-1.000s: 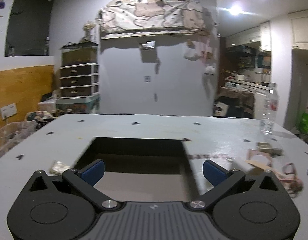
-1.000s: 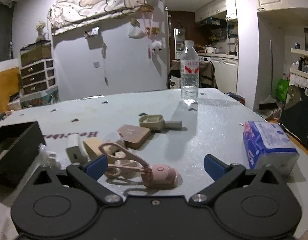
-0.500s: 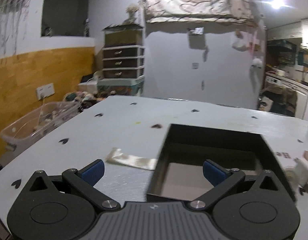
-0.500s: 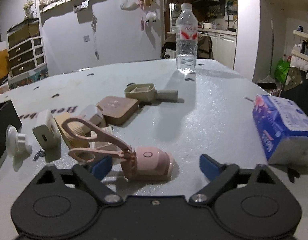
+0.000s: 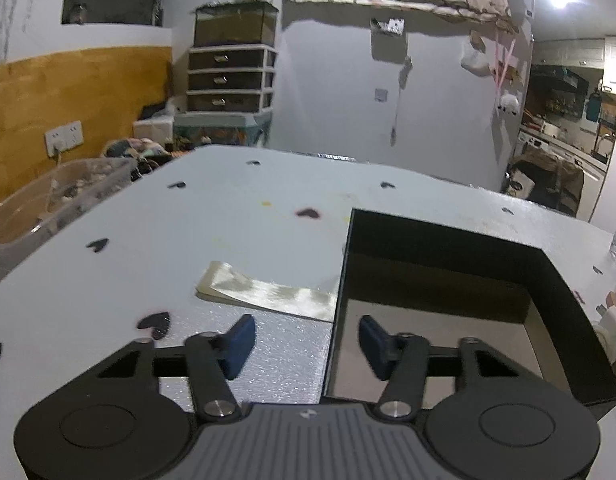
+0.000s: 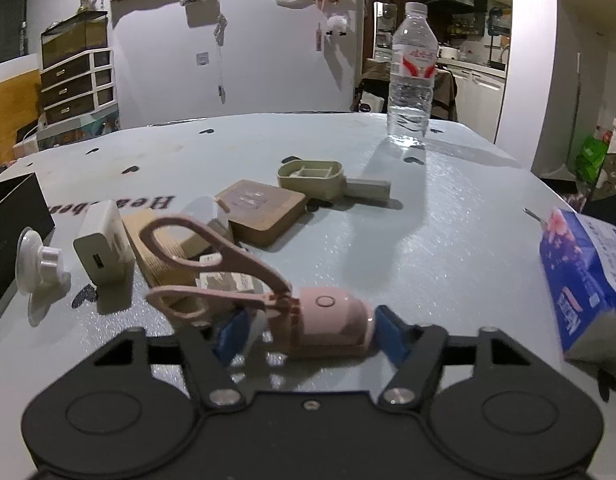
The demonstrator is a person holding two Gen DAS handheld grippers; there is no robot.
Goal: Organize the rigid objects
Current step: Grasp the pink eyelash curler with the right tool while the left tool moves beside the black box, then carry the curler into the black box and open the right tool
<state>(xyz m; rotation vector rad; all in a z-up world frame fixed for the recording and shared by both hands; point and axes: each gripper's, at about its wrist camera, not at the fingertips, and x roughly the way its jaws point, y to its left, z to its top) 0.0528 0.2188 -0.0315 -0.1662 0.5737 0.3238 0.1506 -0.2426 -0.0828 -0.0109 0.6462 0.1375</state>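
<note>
While my right fingers (image 6: 306, 336) have just been closing, the pink eyelash curler (image 6: 268, 292) lies between them on the desk (image 6: 448, 240); the right pad seems to touch its rounded body, the left pad stands just clear, so I am not yet pinching it. Just beyond the curler's loop handles sit a ribbed tan block (image 6: 164, 252), a white charger (image 6: 104, 248) and a white suction cup (image 6: 38, 260) to its left. Farther from the curler lie a tan square case (image 6: 262, 210) and an olive tray (image 6: 312, 178), with a water bottle (image 6: 411, 76) at the back. A blue tissue pack (image 6: 588, 276) lies right of the curler.

My left fingers (image 5: 304, 344) have also been closing and now stand half spread, straddling the near left wall of the black box (image 5: 564, 312) without pressing it. A pale wrapper (image 5: 268, 290) lies against that wall.
</note>
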